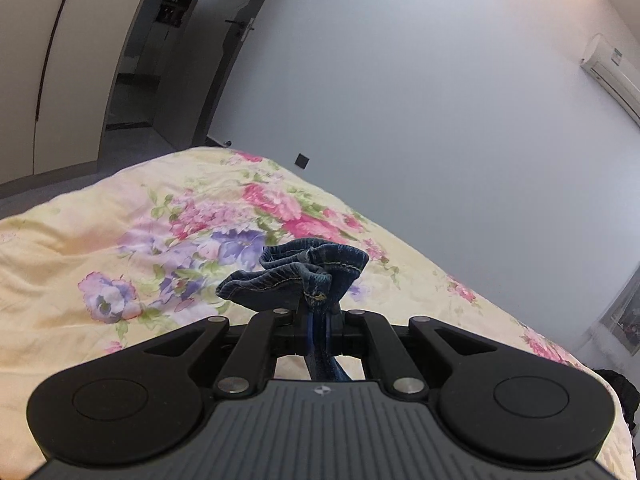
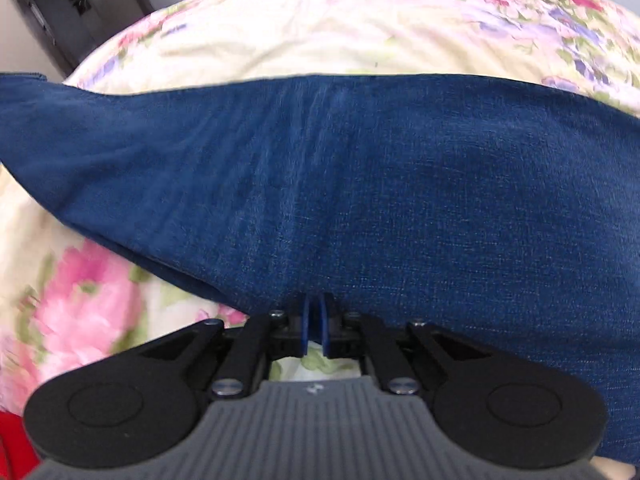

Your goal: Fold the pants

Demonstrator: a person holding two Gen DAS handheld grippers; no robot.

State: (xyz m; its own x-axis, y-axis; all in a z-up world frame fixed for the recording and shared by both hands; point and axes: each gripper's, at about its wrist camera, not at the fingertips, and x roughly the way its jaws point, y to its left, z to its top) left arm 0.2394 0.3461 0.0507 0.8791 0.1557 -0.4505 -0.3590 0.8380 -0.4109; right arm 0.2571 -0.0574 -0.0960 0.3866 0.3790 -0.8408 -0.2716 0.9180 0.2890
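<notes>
The jeans (image 2: 360, 184) stretch crosswise ahead of your right gripper (image 2: 315, 320), clamped on their edge; your left gripper (image 1: 318, 320) pinches the bunched hem (image 1: 296, 276) above the bed (image 1: 100, 240).

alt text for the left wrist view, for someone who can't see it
The left gripper is shut on a bunched hem of blue jeans, lifted above a bed with a floral cover. Behind are a grey wall and an open door.
</notes>
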